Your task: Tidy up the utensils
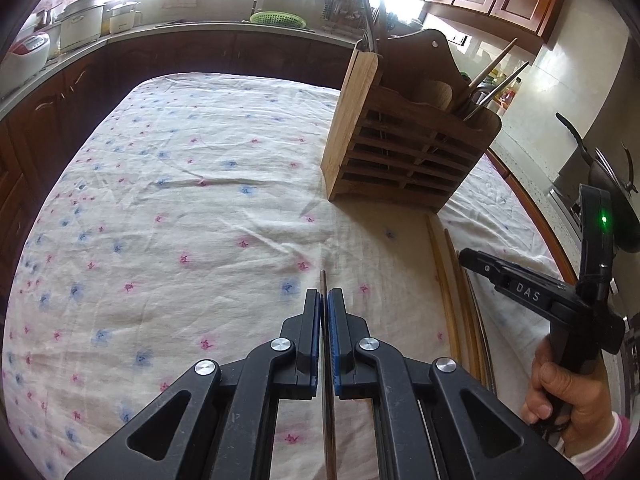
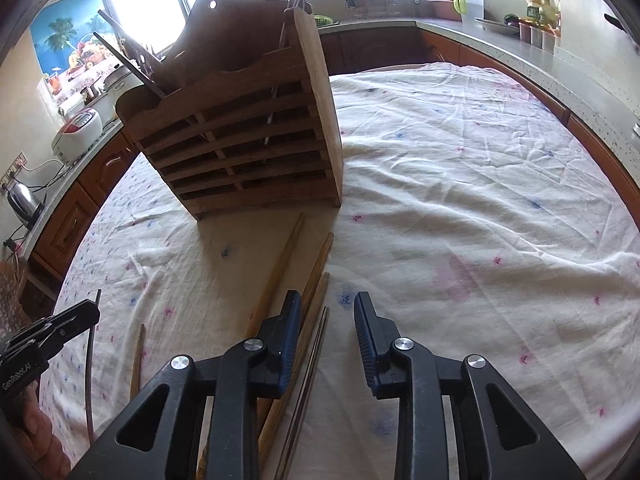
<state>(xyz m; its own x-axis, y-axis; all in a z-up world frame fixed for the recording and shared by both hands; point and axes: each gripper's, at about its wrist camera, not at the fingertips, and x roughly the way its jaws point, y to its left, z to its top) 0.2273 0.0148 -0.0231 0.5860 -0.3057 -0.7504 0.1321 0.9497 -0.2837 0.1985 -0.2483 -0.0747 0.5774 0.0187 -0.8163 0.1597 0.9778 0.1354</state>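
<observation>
My left gripper is shut on a thin dark chopstick that pokes out past its blue pads, low over the floral tablecloth. A slatted wooden utensil holder stands ahead to the right with chopsticks and ladles in it. Several wooden chopsticks and a thin dark pair lie on the cloth in front of the holder. My right gripper stands open just above them, its left pad over the sticks and nothing pinched. From the right wrist, the left gripper shows at far left with its stick.
One more wooden chopstick lies alone on the cloth between the two grippers. A kitchen counter wraps around the table, with a rice cooker and a kettle on it. A hand holds the right gripper.
</observation>
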